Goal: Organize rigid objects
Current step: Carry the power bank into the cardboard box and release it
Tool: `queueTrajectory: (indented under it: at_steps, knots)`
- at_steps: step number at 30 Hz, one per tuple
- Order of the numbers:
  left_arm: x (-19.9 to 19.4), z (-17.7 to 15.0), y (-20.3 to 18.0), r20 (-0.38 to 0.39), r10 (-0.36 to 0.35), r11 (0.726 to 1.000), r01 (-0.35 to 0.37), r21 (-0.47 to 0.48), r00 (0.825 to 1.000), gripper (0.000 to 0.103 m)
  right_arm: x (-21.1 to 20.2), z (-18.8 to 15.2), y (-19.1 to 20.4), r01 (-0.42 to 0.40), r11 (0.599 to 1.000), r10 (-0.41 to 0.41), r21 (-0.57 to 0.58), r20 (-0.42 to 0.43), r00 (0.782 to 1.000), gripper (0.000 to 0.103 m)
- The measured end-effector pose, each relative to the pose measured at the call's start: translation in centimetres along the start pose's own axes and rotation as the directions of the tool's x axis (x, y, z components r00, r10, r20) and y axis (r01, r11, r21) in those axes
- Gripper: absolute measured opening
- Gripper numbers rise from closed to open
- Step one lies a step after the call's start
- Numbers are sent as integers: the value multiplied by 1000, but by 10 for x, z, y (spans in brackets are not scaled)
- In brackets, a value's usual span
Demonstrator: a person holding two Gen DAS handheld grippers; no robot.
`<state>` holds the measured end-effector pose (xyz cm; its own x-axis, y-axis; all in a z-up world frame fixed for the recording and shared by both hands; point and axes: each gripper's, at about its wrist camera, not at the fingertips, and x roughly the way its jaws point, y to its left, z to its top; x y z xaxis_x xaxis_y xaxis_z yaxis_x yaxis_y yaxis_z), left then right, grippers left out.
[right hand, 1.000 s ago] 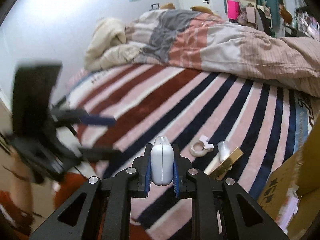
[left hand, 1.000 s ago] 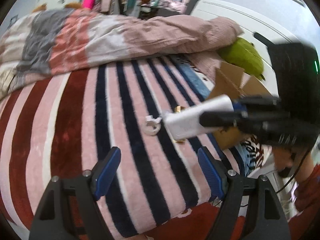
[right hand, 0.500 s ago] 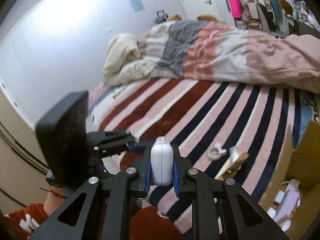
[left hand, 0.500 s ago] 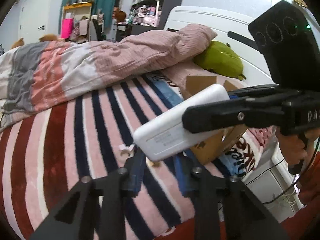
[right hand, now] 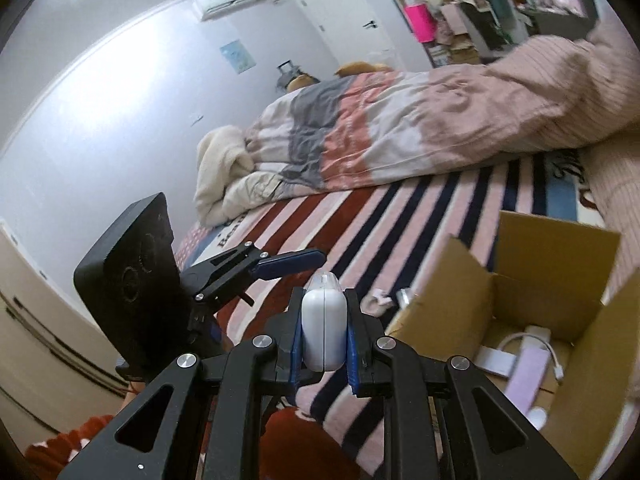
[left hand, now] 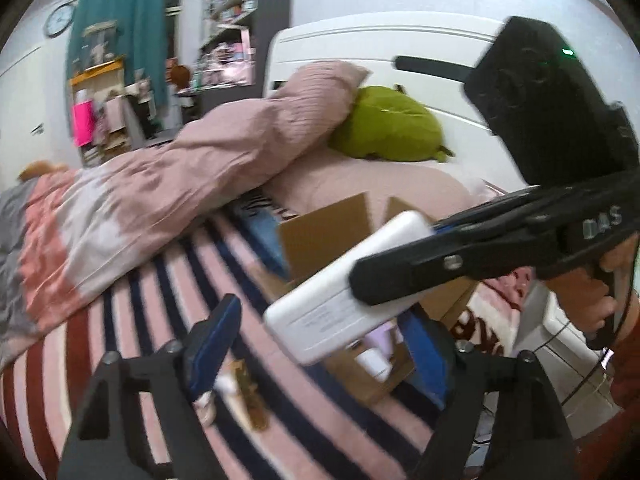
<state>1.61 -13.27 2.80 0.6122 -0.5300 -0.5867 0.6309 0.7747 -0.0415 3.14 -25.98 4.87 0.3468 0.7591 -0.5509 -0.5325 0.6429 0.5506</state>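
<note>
Power bank (right hand: 323, 322), white and slab-shaped, sits clenched in the right gripper (right hand: 323, 332) at lower centre, beside the already part-filled cardboard box (right hand: 556, 280) at right, not yet dropped in; the left gripper (left hand: 320, 344), its jaws just reopened, holds nothing, small items remaining on the striped blanket (right hand: 400, 232).

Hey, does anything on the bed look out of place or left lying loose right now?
Yes. A small white ring-shaped piece and a gold-and-clear item lie loose on the striped blanket, just outside the open cardboard box where other items already sit.

cardboard box (left hand: 320, 232): mostly hidden behind power bank (left hand: 344, 292) | small items (left hand: 240, 392) on blanket: blurred, unidentifiable
</note>
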Motion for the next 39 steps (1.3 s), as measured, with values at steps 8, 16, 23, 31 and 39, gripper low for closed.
queueTrajectory:
  at_steps: [8, 16, 23, 31, 39]
  knots:
    - [45, 25, -26, -62, -50, 997, 54, 53, 997, 56, -30, 3, -50, 32, 995, -34, 96, 23, 999, 13]
    - [76, 26, -33, -122, -75, 995, 82, 56, 990, 56, -29, 4, -82, 71, 985, -67, 156, -32, 997, 13]
    - [82, 23, -32, -142, -22, 996, 33, 79, 990, 69, -25, 5, -100, 111, 973, -98, 203, -70, 993, 25]
    - [56, 19, -20, -79, -16, 998, 20, 55, 997, 76, -34, 5, -89, 162, 972, -155, 168, -58, 986, 38]
    - [-13, -12, 15, -8, 46, 999, -46, 6, 999, 77, -27, 0, -46, 216, 970, -213, 107, -37, 976, 38]
